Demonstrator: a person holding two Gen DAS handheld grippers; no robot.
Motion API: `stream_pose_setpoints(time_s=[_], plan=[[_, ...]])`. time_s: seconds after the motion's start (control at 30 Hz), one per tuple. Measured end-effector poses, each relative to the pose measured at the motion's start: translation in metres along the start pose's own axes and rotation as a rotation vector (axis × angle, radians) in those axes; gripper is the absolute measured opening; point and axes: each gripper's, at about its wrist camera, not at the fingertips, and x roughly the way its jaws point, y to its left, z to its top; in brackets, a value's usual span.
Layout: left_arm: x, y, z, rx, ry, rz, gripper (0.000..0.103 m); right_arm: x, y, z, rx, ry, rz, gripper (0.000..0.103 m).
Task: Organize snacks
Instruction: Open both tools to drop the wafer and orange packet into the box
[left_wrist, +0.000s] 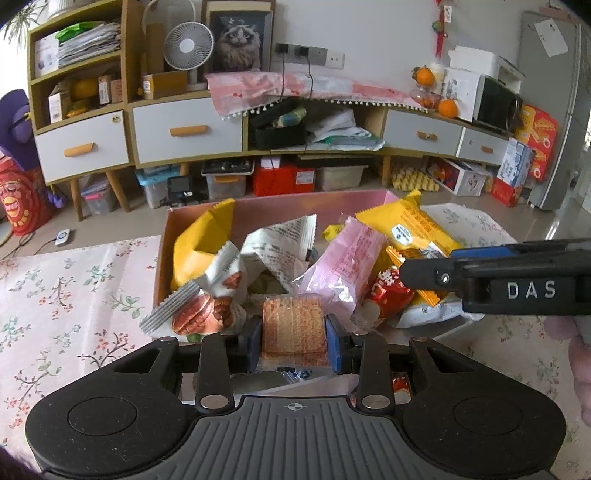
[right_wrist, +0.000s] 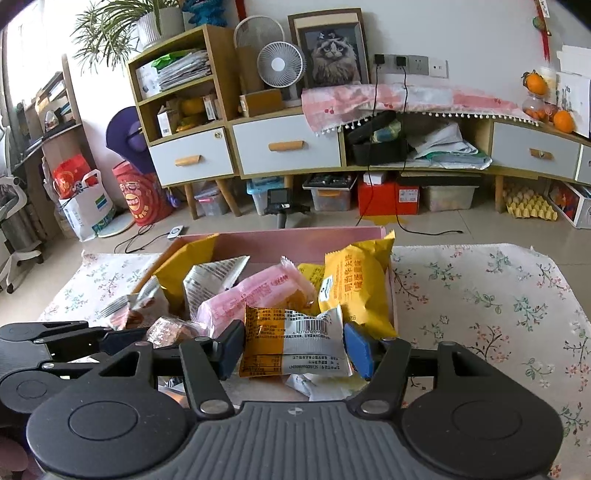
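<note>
Left tool (left_wrist: 294, 341) around ridged, square cracker pack (left_wrist: 293, 332)

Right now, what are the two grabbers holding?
Left gripper: shut on a clear-wrapped brown cracker pack.
Right gripper: shut on an orange-and-silver snack packet.

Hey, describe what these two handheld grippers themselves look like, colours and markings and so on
Both are black plastic. The left gripper and the right gripper each have blue finger pads, two angled linkage arms with silver pivot bolts, round discs on either side and a ribbed grey centre plate with a crosshair mark. White letters DAS show on the right one's side.
</note>
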Motion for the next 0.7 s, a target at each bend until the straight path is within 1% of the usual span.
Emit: stream_pose_setpoints(time_s=[0.1,0.13,0.2,0.23,0.27,0.3,0.33,0.37,0.4,0.43,0.47,0.57,0.63,0.7], plan=[[0.002,-0.003,-0.002,0.013,0.01,-0.005,0.033,0.001,-0.001,0.0,0.005,0.004,0.008,0.044],[0.001,-0.003,-0.002,0.016,0.008,-0.003,0.034,0.001,-0.001,0.0,0.005,0.004,0.013,0.048],[-0.001,-0.004,-0.001,0.022,0.01,-0.011,0.035,-0.002,-0.001,0.0,0.007,-0.001,0.021,0.05],[-0.002,-0.004,-0.001,0.024,0.012,-0.016,0.036,-0.003,-0.001,0.001,0.008,-0.004,0.026,0.053],[-0.003,-0.004,-0.001,0.025,0.014,-0.022,0.041,-0.005,-0.001,0.001,0.01,-0.008,0.031,0.054],[-0.004,-0.004,-0.001,0.025,0.011,-0.024,0.047,-0.007,-0.001,0.002,0.013,-0.012,0.035,0.057],[-0.007,-0.005,-0.002,0.024,0.009,-0.024,0.051,-0.009,-0.002,0.003,0.017,-0.016,0.034,0.06],[-0.01,-0.005,-0.001,0.022,0.007,-0.025,0.06,-0.01,-0.002,0.005,0.022,-0.019,0.033,0.063],[-0.013,-0.005,-0.001,0.019,0.007,-0.023,0.071,-0.012,-0.003,0.006,0.024,-0.023,0.031,0.067],[-0.015,-0.005,0.0,0.014,0.007,-0.024,0.076,-0.016,-0.003,0.006,0.025,-0.026,0.029,0.071],[-0.02,-0.005,0.0,-0.001,0.012,-0.027,0.081,-0.017,-0.004,0.006,0.023,-0.026,0.028,0.072],[-0.033,-0.004,-0.002,-0.052,0.031,-0.035,0.086,-0.027,-0.004,0.006,-0.002,-0.026,0.025,0.077],[-0.042,-0.007,-0.003,-0.039,0.041,-0.012,0.089,-0.037,-0.003,0.004,-0.013,-0.03,0.016,0.082],[-0.05,-0.009,-0.005,-0.023,0.051,0.013,0.091,-0.045,-0.002,0.004,-0.016,-0.036,0.006,0.085]])
